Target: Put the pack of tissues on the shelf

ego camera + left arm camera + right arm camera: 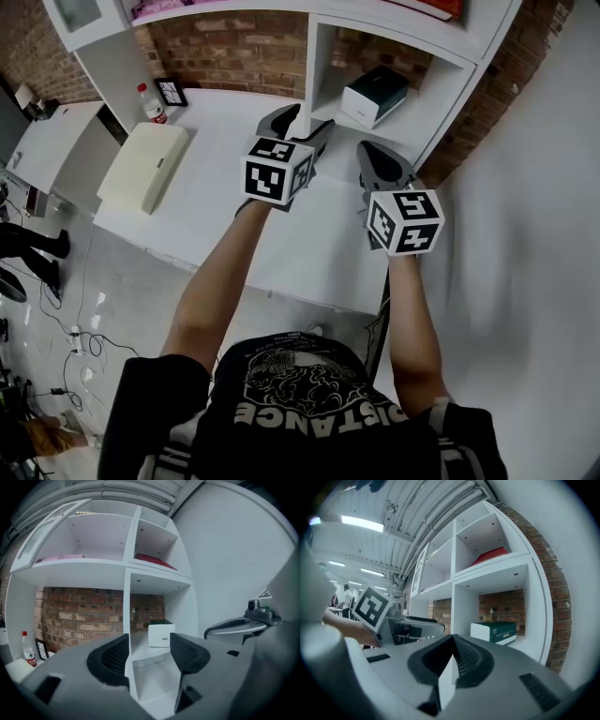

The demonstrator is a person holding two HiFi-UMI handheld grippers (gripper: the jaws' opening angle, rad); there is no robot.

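Note:
The pack of tissues (375,94), a white box with a dark green top, lies in the lower right compartment of the white shelf (441,103). It also shows in the left gripper view (161,634) and the right gripper view (494,632). My left gripper (302,124) hangs over the white table in front of the shelf's upright, a short way from the pack. It is open (149,656) with nothing between its pads. My right gripper (375,155) is held beside it, nearer the wall, with the jaws together (452,660) and empty.
On the white table (225,187) a cream flat case (145,164) lies at the left, with a red-capped bottle (150,103) and a small frame (171,91) behind it. A red item (490,555) lies on the shelf above the pack. A white wall closes the right side.

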